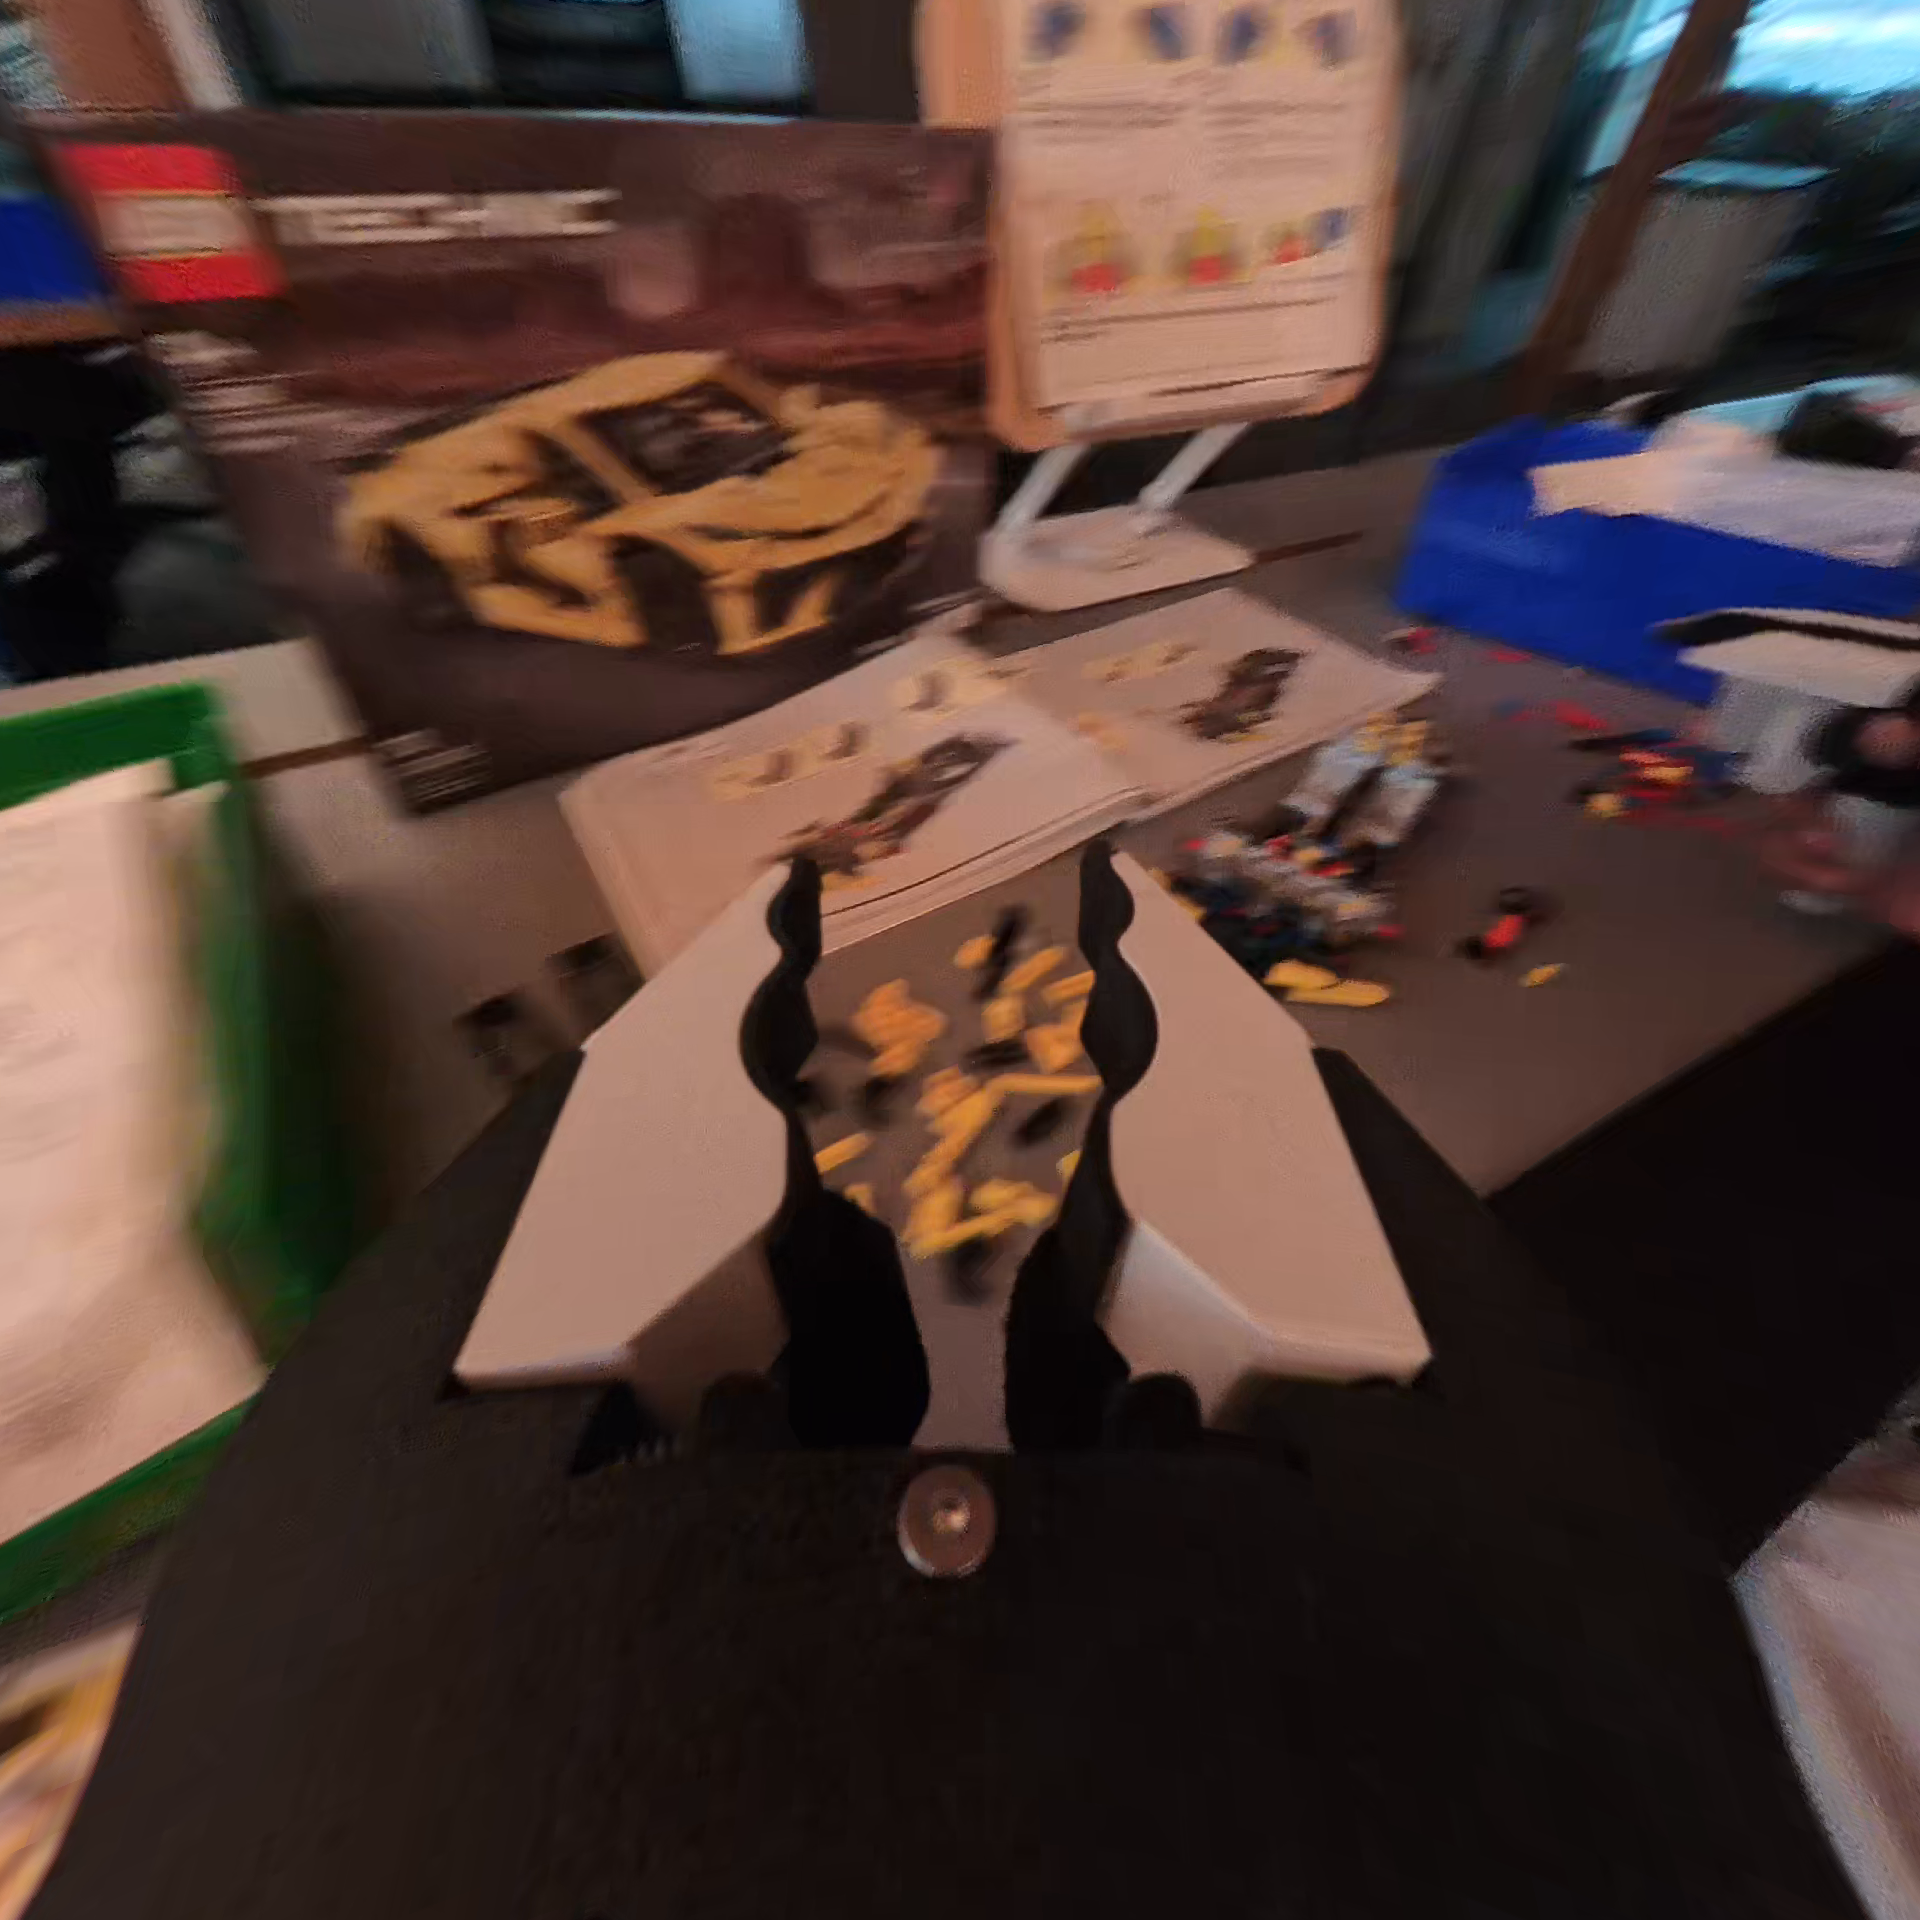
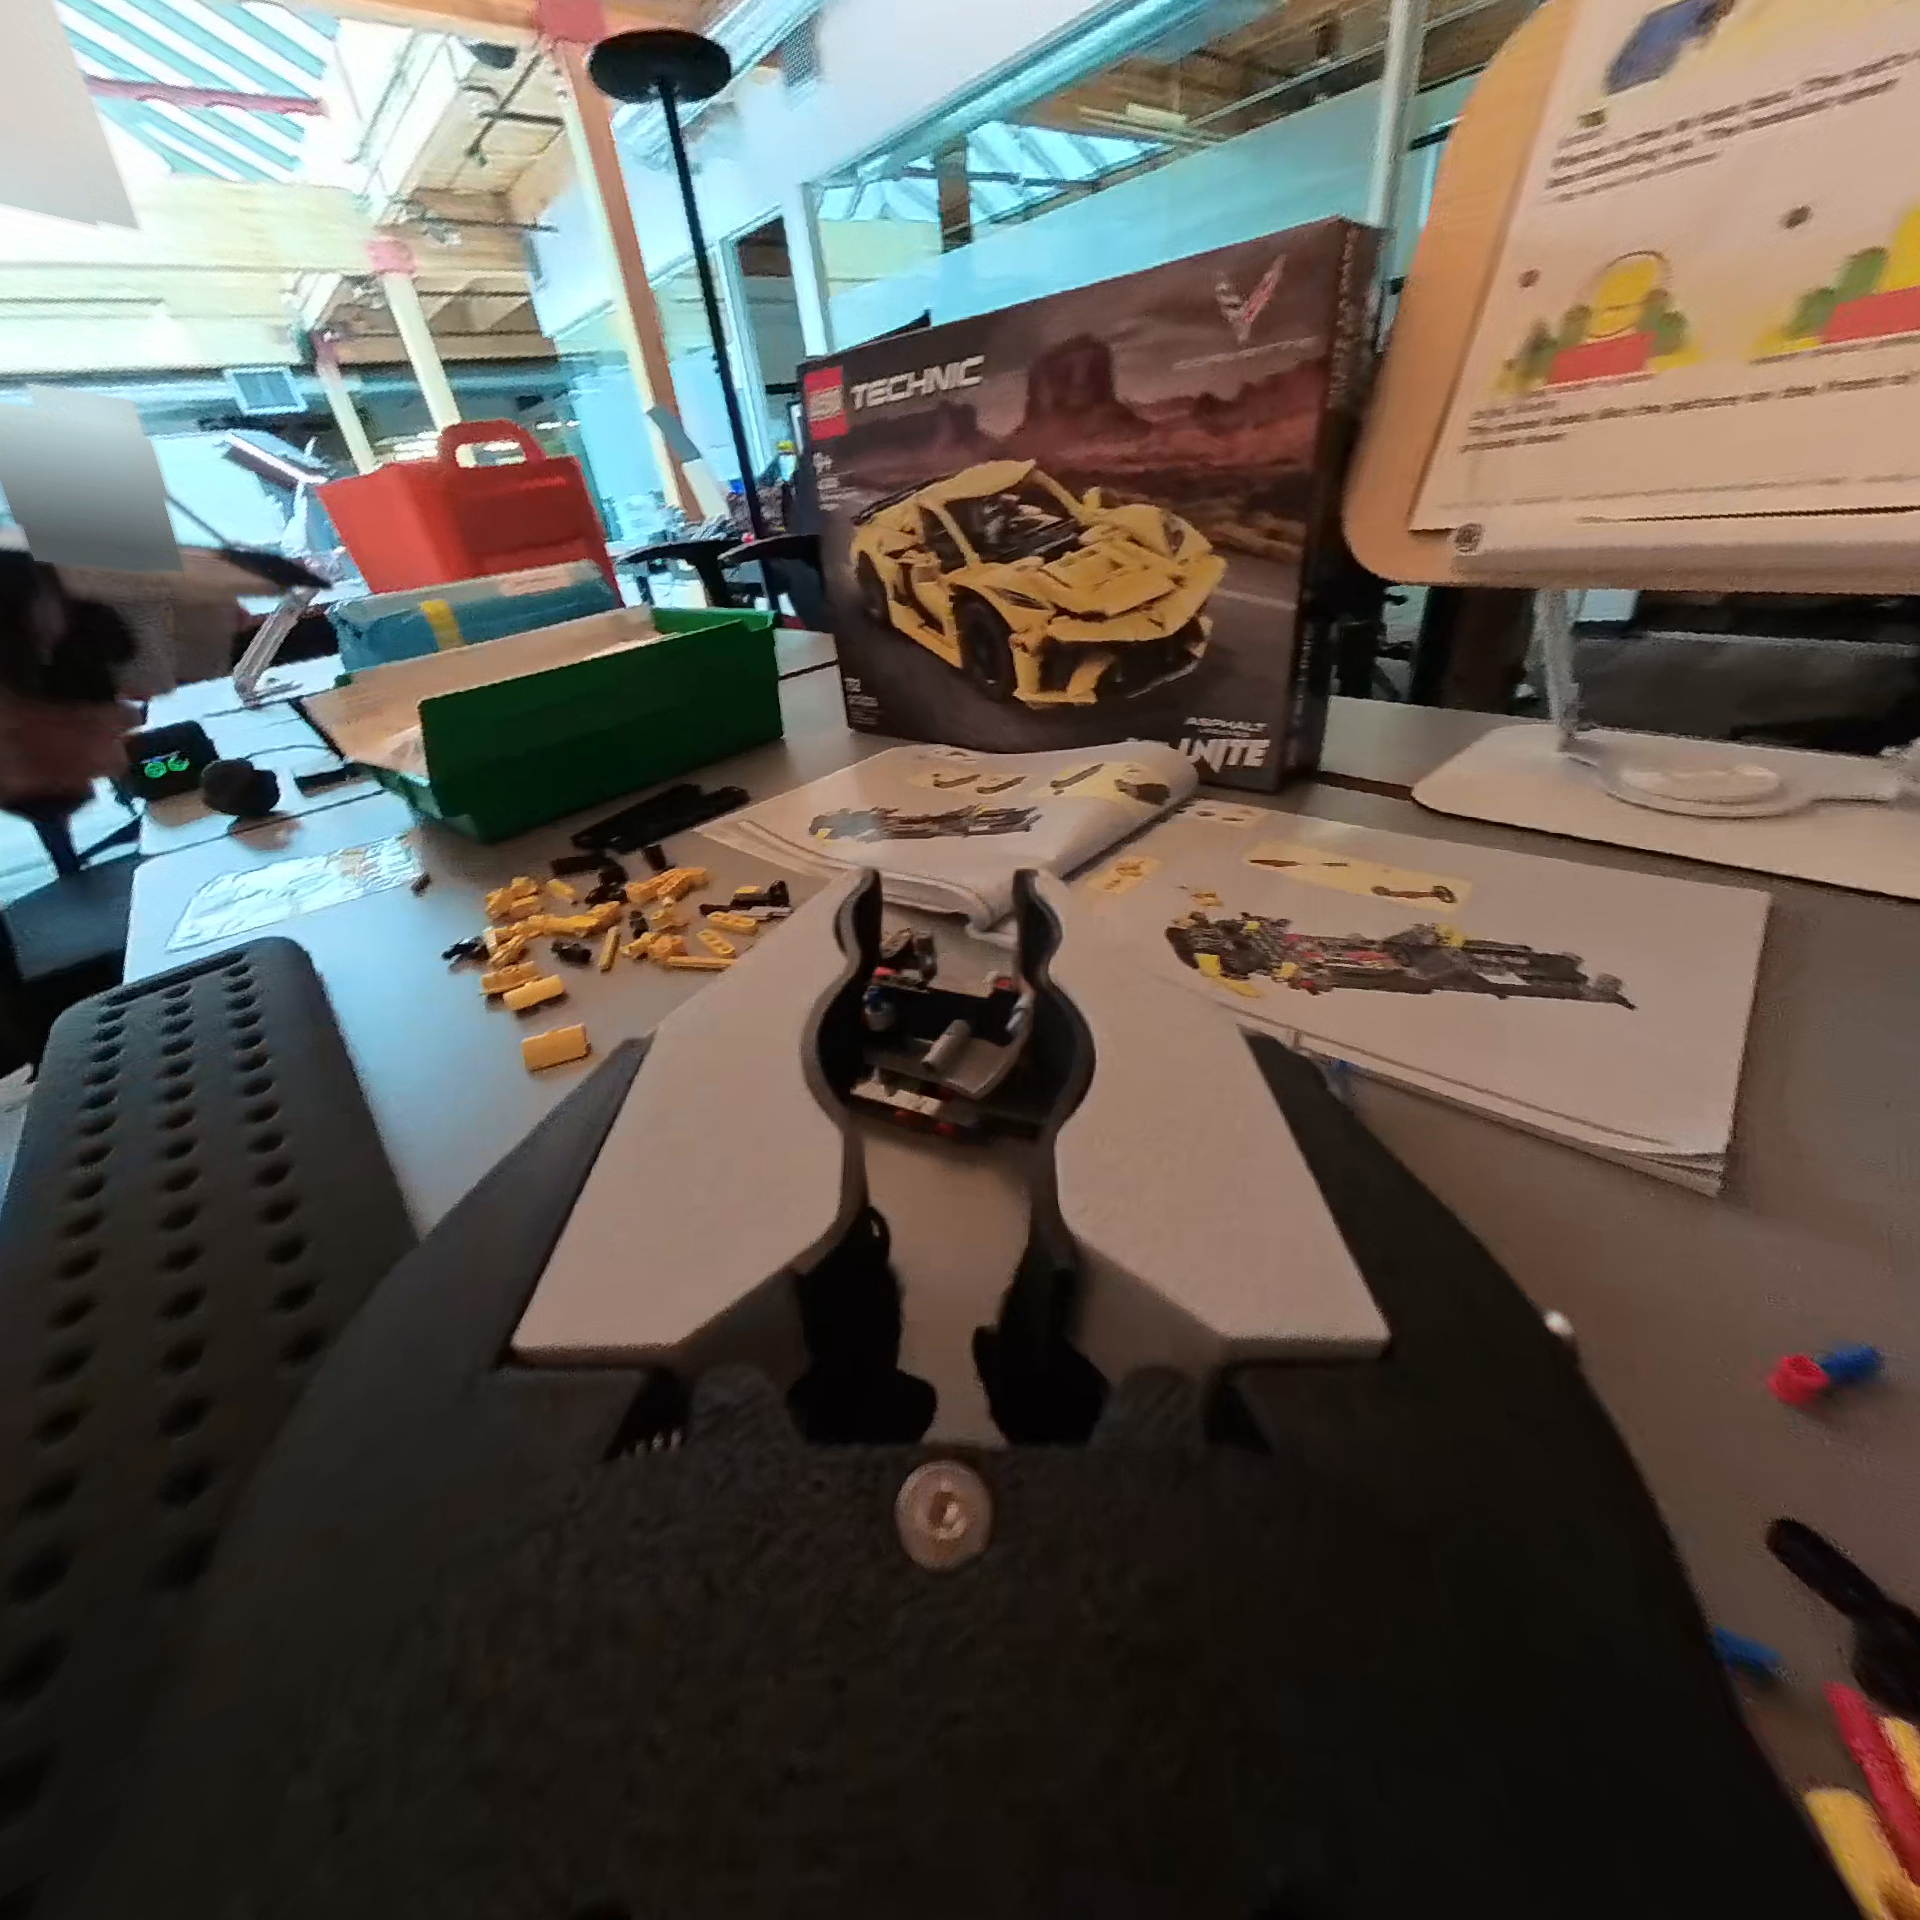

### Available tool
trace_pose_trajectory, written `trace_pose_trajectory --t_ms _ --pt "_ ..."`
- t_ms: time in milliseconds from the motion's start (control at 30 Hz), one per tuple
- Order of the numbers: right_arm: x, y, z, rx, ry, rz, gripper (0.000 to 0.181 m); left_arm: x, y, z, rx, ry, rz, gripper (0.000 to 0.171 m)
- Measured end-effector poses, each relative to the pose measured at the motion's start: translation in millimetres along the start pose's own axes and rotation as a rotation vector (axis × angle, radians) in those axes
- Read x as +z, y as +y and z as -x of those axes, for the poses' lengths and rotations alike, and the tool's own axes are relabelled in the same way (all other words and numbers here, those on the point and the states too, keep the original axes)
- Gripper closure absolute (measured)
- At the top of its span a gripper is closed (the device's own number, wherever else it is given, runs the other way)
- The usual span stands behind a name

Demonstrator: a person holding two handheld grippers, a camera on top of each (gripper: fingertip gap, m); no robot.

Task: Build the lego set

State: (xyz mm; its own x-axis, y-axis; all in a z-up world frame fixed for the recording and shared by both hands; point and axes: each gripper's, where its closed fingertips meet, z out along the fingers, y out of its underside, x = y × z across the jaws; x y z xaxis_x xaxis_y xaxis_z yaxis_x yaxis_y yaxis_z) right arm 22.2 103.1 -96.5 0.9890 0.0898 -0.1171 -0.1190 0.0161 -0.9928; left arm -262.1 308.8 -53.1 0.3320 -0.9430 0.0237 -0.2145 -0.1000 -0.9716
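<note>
Left gripper (image 1: 951, 883) held agape, empty — yellow pieces (image 1: 966, 1101) lie directly ahead, below; right gripper (image 2: 948, 904) clenched on dark subassembly (image 2: 940, 1039).

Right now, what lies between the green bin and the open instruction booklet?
In the right wrist view, a scatter of loose yellow and black pieces lies on the table between the green bin and the open instruction booklet.

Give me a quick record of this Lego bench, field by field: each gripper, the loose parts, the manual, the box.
left gripper: open, empty, above the yellow pieces
right gripper: closed around a dark part-built assembly
yellow pieces: scattered on the table with black ones
manual: lying open
box: upright behind the manual
green bin: left of the box
</note>
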Motion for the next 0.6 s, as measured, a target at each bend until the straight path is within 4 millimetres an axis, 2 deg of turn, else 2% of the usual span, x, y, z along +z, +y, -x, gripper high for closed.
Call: trace_pose_trajectory --t_ms 67,133,167,200,267,367,600 --pt "-2 -2 -6 -0.015 0.037 -0.01 0.157 32 11 -44 0.065 0.052 -0.052 0.128" --pt "-3 -2 -12 -0.06 0.078 -0.023 0.151 53 18 -60 0.149 -0.026 -0.091 0.146" --pt "-2 -1 -15 -0.084 0.102 -0.027 0.145 57 14 -66 0.144 -0.063 -0.151 0.158" --pt "0 1 -17 -0.107 0.115 -0.023 0.142 60 11 -73 0.112 -0.07 -0.191 0.161" --pt "3 10 -17 -0.129 0.127 0.023 0.142 74 23 -92 0.045 0.014 -0.134 0.156" --pt "7 25 -14 -0.116 0.125 0.131 0.143 90 39 -90 -0.031 -0.001 -0.076 0.155" --pt "10 48 -7 -0.057 0.069 0.278 0.151 109 63 -101 -0.066 0.109 0.079 0.147"
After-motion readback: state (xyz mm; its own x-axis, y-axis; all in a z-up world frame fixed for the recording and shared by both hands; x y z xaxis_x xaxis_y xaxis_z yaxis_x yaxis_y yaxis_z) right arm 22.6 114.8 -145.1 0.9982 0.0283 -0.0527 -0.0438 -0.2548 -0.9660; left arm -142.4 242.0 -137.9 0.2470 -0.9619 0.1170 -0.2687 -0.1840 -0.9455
